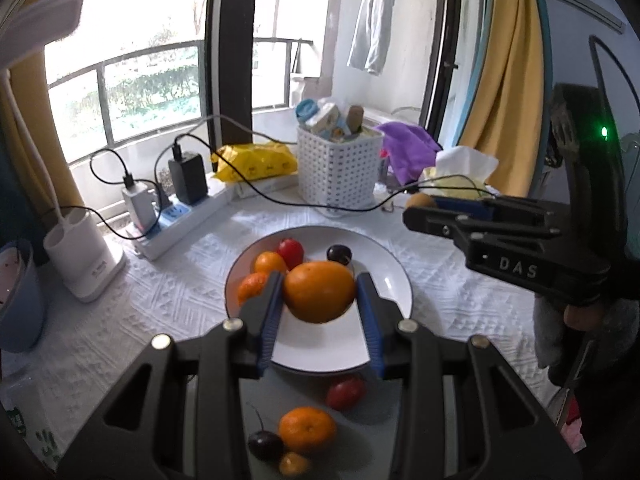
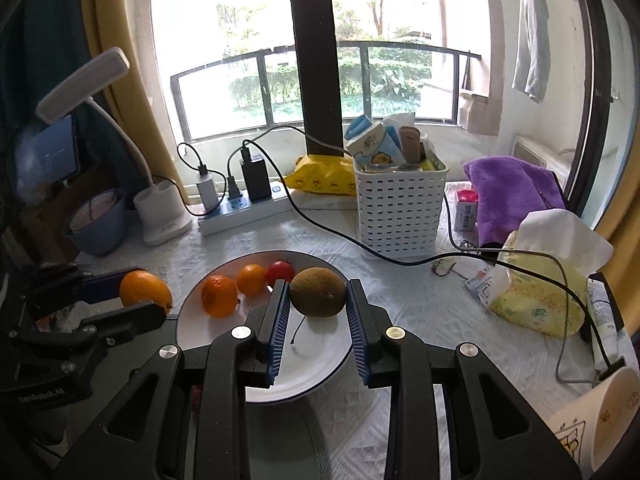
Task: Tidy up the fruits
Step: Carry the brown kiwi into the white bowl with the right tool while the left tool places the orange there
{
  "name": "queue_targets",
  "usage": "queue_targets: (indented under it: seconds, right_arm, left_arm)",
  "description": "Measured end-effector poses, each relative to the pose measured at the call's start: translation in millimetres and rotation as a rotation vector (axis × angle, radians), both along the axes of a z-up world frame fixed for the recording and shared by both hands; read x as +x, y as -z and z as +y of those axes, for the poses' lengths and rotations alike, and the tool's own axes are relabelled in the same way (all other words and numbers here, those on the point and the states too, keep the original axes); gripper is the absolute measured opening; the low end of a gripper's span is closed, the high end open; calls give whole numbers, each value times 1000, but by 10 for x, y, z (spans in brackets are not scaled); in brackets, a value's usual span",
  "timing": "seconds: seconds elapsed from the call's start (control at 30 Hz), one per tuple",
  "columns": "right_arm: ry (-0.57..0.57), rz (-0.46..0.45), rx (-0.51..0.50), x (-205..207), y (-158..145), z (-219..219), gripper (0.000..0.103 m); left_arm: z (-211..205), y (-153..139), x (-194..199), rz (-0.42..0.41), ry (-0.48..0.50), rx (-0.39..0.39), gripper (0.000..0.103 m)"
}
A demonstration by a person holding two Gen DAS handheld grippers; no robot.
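A large orange (image 1: 319, 291) with a smooth, glossy skin hangs above the white plate (image 1: 394, 280), clamped at its sides between two blue ribbed pads. A brown, rough-skinned kiwi (image 2: 318, 292), oval and lying crosswise, is likewise pinched between blue pads over the same plate. On the plate's far left part lie two small mandarins (image 2: 219, 295), side by side and nearly touching, with a red cherry tomato (image 2: 280, 271) just behind them. A dark cherry (image 1: 339, 254) sits near the tomato; its thin stem shows on the bare white centre.
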State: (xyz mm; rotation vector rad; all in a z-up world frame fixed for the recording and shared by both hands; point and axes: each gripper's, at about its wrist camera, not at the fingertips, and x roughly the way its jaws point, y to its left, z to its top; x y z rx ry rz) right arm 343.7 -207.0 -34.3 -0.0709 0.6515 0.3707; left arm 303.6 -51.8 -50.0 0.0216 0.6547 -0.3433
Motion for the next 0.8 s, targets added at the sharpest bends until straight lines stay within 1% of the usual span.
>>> queue_targets:
  seconds: [0.07, 0.17, 0.33, 0.47, 0.8]
  right_arm:
    - [1, 13, -4, 69, 51, 9, 31]
    - [6, 34, -8, 156, 134, 24, 31]
    - [12, 74, -20, 251, 281, 50, 31]
    - [14, 103, -26, 315, 383, 75, 31]
    - [1, 135, -37, 370, 497, 145, 31]
  left_arm:
    - [-9, 73, 70, 16, 1, 1, 38]
    - [-43, 159, 149, 25, 1, 23, 38]
    - [-48, 292, 315, 69, 8, 9, 38]
    - [-55, 357, 406, 88, 17, 1, 38]
    - [-35, 450, 527, 131, 23, -13, 39]
